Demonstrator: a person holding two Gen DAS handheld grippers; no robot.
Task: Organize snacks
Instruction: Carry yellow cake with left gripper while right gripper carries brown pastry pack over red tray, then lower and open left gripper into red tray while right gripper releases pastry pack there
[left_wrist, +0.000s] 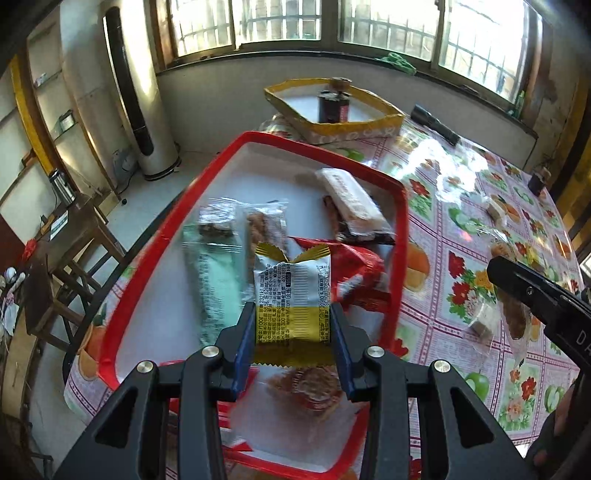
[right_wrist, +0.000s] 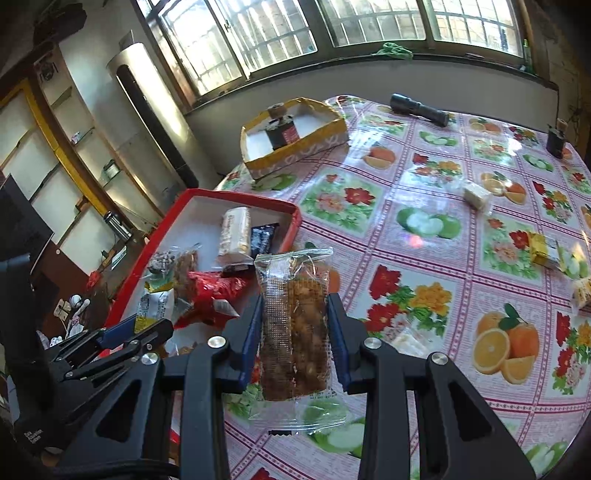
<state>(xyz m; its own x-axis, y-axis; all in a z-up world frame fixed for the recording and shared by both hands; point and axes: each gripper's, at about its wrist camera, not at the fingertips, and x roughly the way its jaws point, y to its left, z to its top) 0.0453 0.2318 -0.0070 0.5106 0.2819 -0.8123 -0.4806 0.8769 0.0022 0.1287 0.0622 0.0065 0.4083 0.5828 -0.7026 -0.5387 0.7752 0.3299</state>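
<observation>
My left gripper (left_wrist: 293, 314) is shut on a white and gold snack packet (left_wrist: 291, 295) and holds it above the red-rimmed tray (left_wrist: 400, 229). The tray holds several snacks: a mint green packet (left_wrist: 218, 288), a red packet (left_wrist: 358, 277), a white bar (left_wrist: 349, 197). My right gripper (right_wrist: 294, 306) is shut on a clear-wrapped brown nut bar (right_wrist: 295, 325) above the table, right of the tray (right_wrist: 291, 225). The left gripper (right_wrist: 122, 332) shows at the left in the right wrist view. The right gripper's body (left_wrist: 535, 295) shows at the right in the left wrist view.
A yellow-rimmed box (right_wrist: 295, 147) with a dark bottle (right_wrist: 282, 131) stands at the table's far side. A black flashlight (right_wrist: 421, 109), a small dark bottle (right_wrist: 556, 138) and several loose snacks (right_wrist: 478, 195) lie on the flowered tablecloth (right_wrist: 424, 258). The table's edge drops off left of the tray.
</observation>
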